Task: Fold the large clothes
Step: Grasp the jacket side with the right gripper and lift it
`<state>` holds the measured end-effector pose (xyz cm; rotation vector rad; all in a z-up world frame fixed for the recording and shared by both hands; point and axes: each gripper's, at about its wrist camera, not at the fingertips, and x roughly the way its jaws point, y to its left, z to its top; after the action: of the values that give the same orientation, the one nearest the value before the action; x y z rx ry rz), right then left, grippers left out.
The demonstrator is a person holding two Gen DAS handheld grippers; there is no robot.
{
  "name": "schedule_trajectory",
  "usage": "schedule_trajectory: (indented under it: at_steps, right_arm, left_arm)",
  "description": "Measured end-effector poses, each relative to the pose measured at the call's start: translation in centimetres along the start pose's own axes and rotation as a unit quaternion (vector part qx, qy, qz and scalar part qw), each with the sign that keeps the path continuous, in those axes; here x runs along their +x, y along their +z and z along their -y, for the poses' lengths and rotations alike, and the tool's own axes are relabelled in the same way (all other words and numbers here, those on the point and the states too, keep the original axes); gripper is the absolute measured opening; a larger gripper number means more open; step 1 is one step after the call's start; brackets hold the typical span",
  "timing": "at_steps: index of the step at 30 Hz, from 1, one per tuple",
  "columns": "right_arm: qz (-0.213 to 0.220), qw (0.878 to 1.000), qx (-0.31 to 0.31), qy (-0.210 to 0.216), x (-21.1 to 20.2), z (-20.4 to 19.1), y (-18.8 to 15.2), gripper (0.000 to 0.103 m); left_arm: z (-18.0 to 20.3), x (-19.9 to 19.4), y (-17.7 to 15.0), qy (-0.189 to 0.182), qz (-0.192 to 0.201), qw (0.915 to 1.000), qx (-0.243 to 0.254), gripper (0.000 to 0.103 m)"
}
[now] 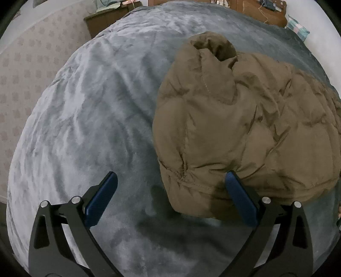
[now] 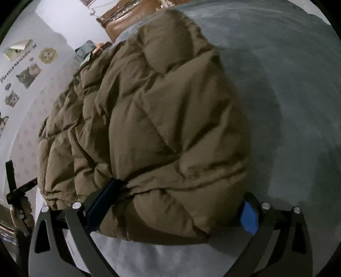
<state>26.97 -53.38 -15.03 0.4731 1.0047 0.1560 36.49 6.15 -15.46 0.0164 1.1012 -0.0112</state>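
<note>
A large brown quilted puffer jacket (image 1: 245, 127) lies bunched on a grey plush blanket (image 1: 89, 110). My left gripper (image 1: 170, 179) is open just above the blanket. Its right finger (image 1: 238, 191) touches the jacket's near hem, and its left finger (image 1: 104, 191) is over bare blanket. In the right wrist view the jacket (image 2: 153, 132) fills the middle. My right gripper (image 2: 179, 191) is open wide around the jacket's near edge. The bulging fabric sits between its fingers and hides most of the right pad (image 2: 248, 217).
The blanket (image 2: 287, 106) covers a bed. A patterned wall (image 1: 19, 74) runs along the left. Wooden furniture (image 1: 102, 19) stands at the far end. Animal stickers (image 2: 27, 72) are on the wall. The left gripper's body (image 2: 19, 191) shows at the left edge.
</note>
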Motion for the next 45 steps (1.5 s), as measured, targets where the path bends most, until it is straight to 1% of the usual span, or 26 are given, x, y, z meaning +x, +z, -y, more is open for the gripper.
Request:
schedule_trajectory:
  at_steps: [1, 3, 4, 6, 7, 8, 9, 10, 11, 13, 15, 20, 23, 24, 25, 31, 32, 33, 36, 38, 39, 40, 42, 43, 44, 45]
  right_arm:
    - [-0.004, 1.0, -0.002, 0.004, 0.2, -0.3, 0.1, 0.093]
    - [-0.019, 1.0, -0.004, 0.003, 0.7, -0.9, 0.6, 0.088]
    - [-0.028, 1.0, -0.003, 0.0, 1.0, -1.1, 0.8, 0.087]
    - [-0.04, 0.999, -0.005, 0.001, 1.9, -1.6, 1.3, 0.083]
    - [-0.046, 0.999, -0.007, 0.001, 2.3, -1.9, 1.7, 0.078]
    - [-0.049, 0.999, -0.013, 0.0, 2.4, -2.3, 1.7, 0.075]
    - [-0.049, 0.999, -0.018, -0.003, 2.7, -2.6, 2.5, 0.068]
    - [-0.049, 0.999, -0.021, -0.005, 2.4, -2.9, 2.4, 0.062]
    - [-0.047, 0.999, -0.025, -0.009, 2.4, -3.3, 2.4, 0.06]
    - [-0.046, 0.998, -0.033, -0.014, 2.4, -4.1, 2.4, 0.054]
    - [-0.046, 0.998, -0.041, -0.022, 2.6, -4.8, 2.5, 0.053]
    - [-0.047, 0.998, -0.039, -0.02, 2.7, -5.4, 2.6, 0.054]
    - [-0.045, 0.998, -0.033, -0.013, 2.4, -5.0, 2.3, 0.056]
    - [-0.045, 0.998, -0.032, -0.01, 1.9, -3.9, 2.1, 0.056]
    - [-0.044, 0.999, -0.029, -0.008, 1.9, -3.9, 2.2, 0.056]
    - [-0.042, 0.999, -0.022, 0.001, 2.0, -2.9, 2.1, 0.057]
    - [-0.041, 0.999, -0.021, 0.002, 2.1, -2.9, 2.1, 0.058]
    - [-0.041, 0.999, -0.02, 0.003, 1.9, -1.9, 1.9, 0.058]
    - [-0.039, 0.999, -0.016, 0.005, 1.8, -1.3, 1.8, 0.059]
    - [-0.037, 0.999, -0.014, 0.007, 1.6, -0.9, 1.4, 0.059]
    - [-0.036, 0.999, -0.012, 0.009, 1.5, -0.8, 1.4, 0.059]
    - [-0.035, 0.999, -0.01, 0.011, 1.5, -0.6, 1.4, 0.06]
    - [-0.034, 0.999, -0.004, 0.016, 1.1, 0.0, 1.3, 0.06]
    - [-0.033, 0.999, -0.002, 0.018, 1.0, 0.2, 1.3, 0.06]
    - [-0.032, 0.999, 0.0, 0.019, 1.0, 0.4, 1.3, 0.06]
    - [-0.031, 0.999, 0.0, 0.019, 0.9, 0.7, 1.2, 0.06]
  left_arm:
    - [-0.1, 0.1, 0.0, -0.001, -0.001, 1.0, 0.0, 0.1]
    - [0.4, 1.3, 0.4, -0.005, -0.007, 1.0, 0.001, 0.1]
    - [-0.1, 1.3, 0.4, -0.01, -0.01, 0.9999, -0.001, 0.1]
    - [-0.8, 1.4, 0.5, -0.024, -0.02, 0.9995, -0.009, 0.1]
    - [-1.1, 1.5, 0.8, -0.031, -0.025, 0.9991, -0.013, 0.1]
    - [-1.3, 1.8, 0.9, -0.041, -0.032, 0.9985, -0.018, 0.1]
    - [-1.4, 2.2, 1.1, -0.049, -0.037, 0.9979, -0.023, 0.1]
    - [-1.4, 2.6, 1.1, -0.055, -0.04, 0.9974, -0.026, 0.1]
    - [-1.7, 2.8, 1.2, -0.067, -0.048, 0.9961, -0.031, 0.1]
    - [-1.9, 3.5, 1.4, -0.078, -0.061, 0.9945, -0.034, 0.1]
    - [-1.8, 4.4, 1.6, -0.085, -0.071, 0.9933, -0.033, 0.1]
    - [-1.9, 6.6, 2.1, -0.106, -0.097, 0.989, -0.036, 0.1]
    - [-2.3, 7.8, 2.3, -0.126, -0.108, 0.9849, -0.05, 0.1]
    - [-2.5, 8.1, 2.3, -0.137, -0.109, 0.9829, -0.057, 0.1]
    - [-2.6, 8.2, 2.3, -0.144, -0.109, 0.9817, -0.061, 0.1]
    - [-4.9, 9.0, 1.7, -0.21, -0.107, 0.9661, -0.105, 0.1]
    - [-5.2, 9.0, 1.6, -0.217, -0.105, 0.9646, -0.107, 0.1]
    - [-5.4, 9.0, 1.5, -0.224, -0.103, 0.9631, -0.108, 0.1]
    - [-5.6, 9.7, 1.0, -0.247, -0.102, 0.9549, -0.129, 0.1]
    - [-5.4, 10.1, 0.4, -0.256, -0.097, 0.9522, -0.136, 0.1]
    - [-5.5, 10.2, 0.2, -0.265, -0.094, 0.9492, -0.142, 0.1]
    - [-5.7, 10.2, -0.1, -0.274, -0.091, 0.9458, -0.149, 0.1]
    - [-6.4, 10.3, -0.4, -0.302, -0.088, 0.934, -0.169, 0.1]
    - [-6.7, 10.2, -0.7, -0.322, -0.088, 0.9259, -0.177, 0.1]
    - [-6.8, 10.3, -0.9, -0.345, -0.09, 0.9158, -0.184, 0.1]
    - [-6.9, 10.1, -1.3, -0.344, -0.094, 0.9157, -0.185, 0.1]
